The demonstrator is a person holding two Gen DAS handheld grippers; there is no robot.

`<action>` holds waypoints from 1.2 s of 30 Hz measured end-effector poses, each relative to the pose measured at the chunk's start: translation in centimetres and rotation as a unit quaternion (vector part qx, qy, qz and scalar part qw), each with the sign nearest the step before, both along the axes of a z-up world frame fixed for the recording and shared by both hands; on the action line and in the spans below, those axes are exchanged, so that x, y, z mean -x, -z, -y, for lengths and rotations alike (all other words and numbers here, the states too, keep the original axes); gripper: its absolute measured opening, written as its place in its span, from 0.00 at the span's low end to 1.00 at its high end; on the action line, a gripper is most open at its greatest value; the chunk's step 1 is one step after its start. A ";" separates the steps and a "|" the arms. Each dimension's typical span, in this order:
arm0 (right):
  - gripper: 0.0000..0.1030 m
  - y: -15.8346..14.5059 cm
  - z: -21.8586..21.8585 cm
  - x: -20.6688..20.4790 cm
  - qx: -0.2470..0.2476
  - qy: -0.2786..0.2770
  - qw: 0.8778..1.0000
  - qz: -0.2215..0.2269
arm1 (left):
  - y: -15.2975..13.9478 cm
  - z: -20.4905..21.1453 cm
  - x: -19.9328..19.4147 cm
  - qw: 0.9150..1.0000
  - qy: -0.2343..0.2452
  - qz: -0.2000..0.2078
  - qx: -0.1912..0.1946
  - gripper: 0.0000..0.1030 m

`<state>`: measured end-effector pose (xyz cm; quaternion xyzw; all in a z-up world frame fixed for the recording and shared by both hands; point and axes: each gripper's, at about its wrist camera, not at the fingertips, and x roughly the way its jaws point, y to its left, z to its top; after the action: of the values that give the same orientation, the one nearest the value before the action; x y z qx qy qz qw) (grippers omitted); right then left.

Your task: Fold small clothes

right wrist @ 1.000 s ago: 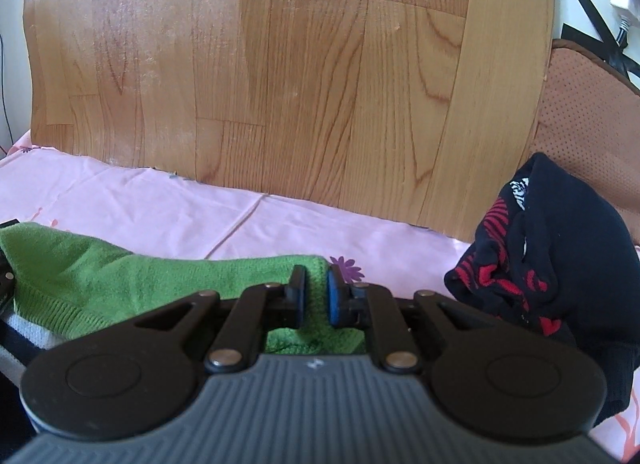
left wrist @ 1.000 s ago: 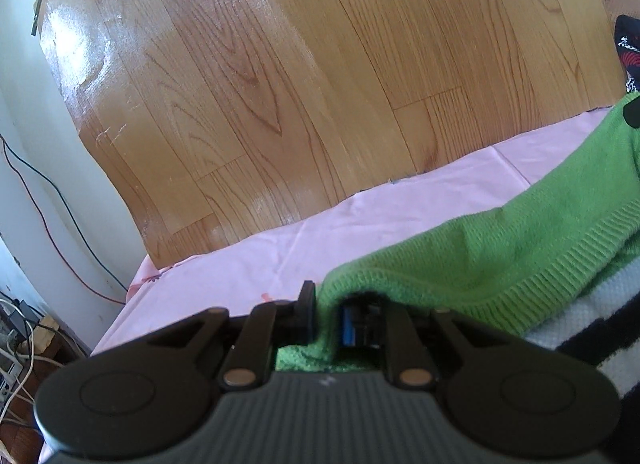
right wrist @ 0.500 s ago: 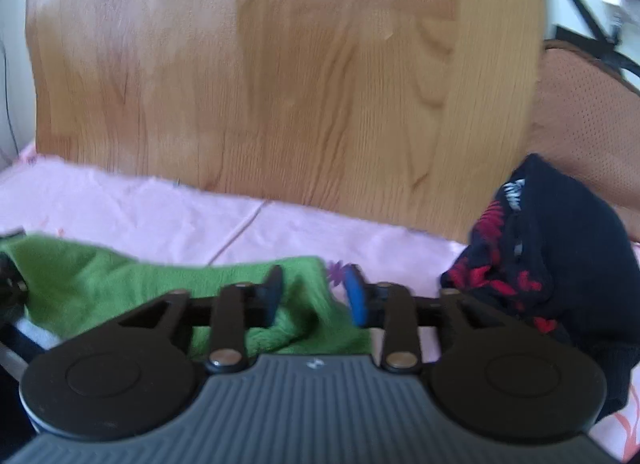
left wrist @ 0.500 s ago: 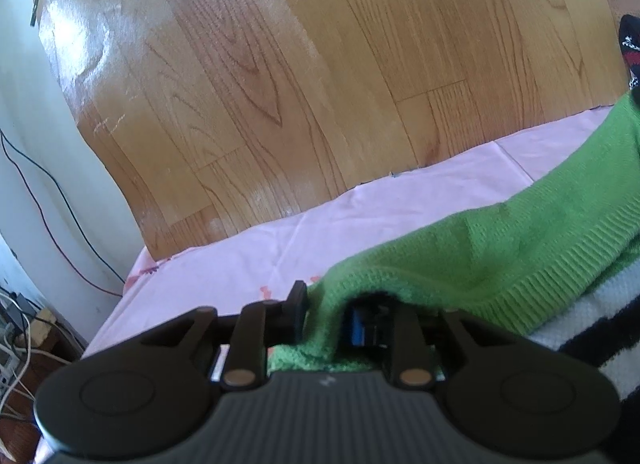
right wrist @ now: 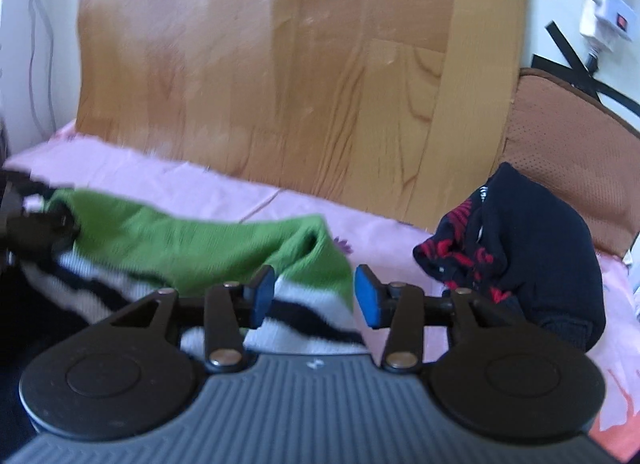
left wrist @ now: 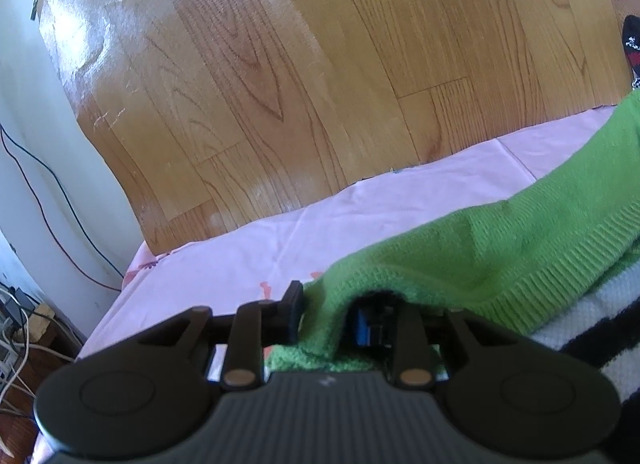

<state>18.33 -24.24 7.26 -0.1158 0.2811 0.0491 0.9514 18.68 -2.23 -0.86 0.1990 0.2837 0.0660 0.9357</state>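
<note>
A green knit garment [left wrist: 500, 248] with a white and black striped part lies on the pink sheet [left wrist: 280, 248]. My left gripper [left wrist: 326, 312] is at its left end. Its jaws are opening and a fold of green cloth sits loosely between them, draped over the right finger. In the right wrist view the garment [right wrist: 192, 240] stretches from the left gripper [right wrist: 28, 224] at the far left to my right gripper [right wrist: 314, 296]. The right jaws are opening. Their blue pads stand apart on either side of the garment's right corner and do not press it.
A crumpled black and red garment [right wrist: 520, 248] lies on the sheet to the right, in front of a brown cushion [right wrist: 568, 144]. A wood-pattern board [left wrist: 320, 84] stands behind the bed. Cables [left wrist: 40, 184] hang at the left wall, and a power strip [right wrist: 608, 12] hangs at the upper right.
The right gripper went from shut on the green corner to wide apart and drew back; the corner now lies on the striped part. The left fingers spread a little, with cloth still between them.
</note>
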 end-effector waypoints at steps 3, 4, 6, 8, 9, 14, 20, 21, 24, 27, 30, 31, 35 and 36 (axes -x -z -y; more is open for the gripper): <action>0.50 0.6 -0.3 0.6 0.008 -0.007 1.000 -0.005 | 0.0 -0.2 0.0 1.000 0.000 -0.001 0.009 0.24; 0.52 0.8 -0.3 0.7 0.010 -0.008 1.000 -0.006 | 0.0 -0.3 0.0 1.000 0.000 -0.001 0.011 0.24; 0.53 1.1 -0.4 0.9 0.012 -0.008 1.000 -0.008 | 0.0 -0.3 0.0 1.000 0.000 -0.002 0.012 0.24; 0.53 1.3 -0.3 0.9 0.010 -0.006 1.000 -0.013 | 0.0 -0.3 -0.1 1.000 0.000 -0.002 0.013 0.24; 0.53 1.5 -0.3 0.9 0.010 -0.005 1.000 -0.015 | 0.0 -0.3 -0.1 1.000 0.001 -0.002 0.014 0.24; 0.58 2.3 -0.3 0.6 0.011 0.001 1.000 -0.025 | 0.0 -0.5 -0.2 1.000 0.001 -0.003 0.019 0.25; 0.62 3.3 0.4 -0.3 0.003 0.013 0.999 -0.049 | 0.0 -0.5 -0.2 1.000 0.002 -0.003 0.023 0.25; 0.62 3.3 0.5 -0.3 -0.001 0.014 0.999 -0.052 | 0.0 -0.6 -0.2 1.000 0.002 -0.003 0.024 0.25; 0.62 3.3 0.3 -0.3 0.000 0.013 0.999 -0.053 | 0.0 -0.6 -0.2 1.000 0.002 -0.003 0.023 0.25; 0.62 3.2 0.0 -0.5 0.011 0.011 0.998 -0.056 | 0.0 -0.6 -0.2 1.000 0.002 -0.003 0.023 0.25; 0.62 3.0 -0.3 -0.9 0.016 0.019 0.997 -0.069 | 0.0 -0.6 -0.2 1.000 0.002 -0.003 0.024 0.25; 0.64 2.9 -0.4 -1.0 0.013 0.026 0.997 -0.074 | 0.0 -0.6 -0.2 1.000 0.002 -0.003 0.023 0.25; 0.73 3.0 -0.7 -1.5 -0.006 0.062 0.994 -0.095 | 0.0 -0.5 -0.2 1.000 0.001 -0.003 0.021 0.25; 0.74 3.1 -0.9 -1.6 -0.010 0.070 0.993 -0.098 | 0.0 -0.5 -0.2 1.000 0.001 -0.003 0.020 0.25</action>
<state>19.96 -23.38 4.17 -0.0813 0.3802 -0.0038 0.9213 18.90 -1.77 -0.89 0.1805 0.2880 0.0590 0.9386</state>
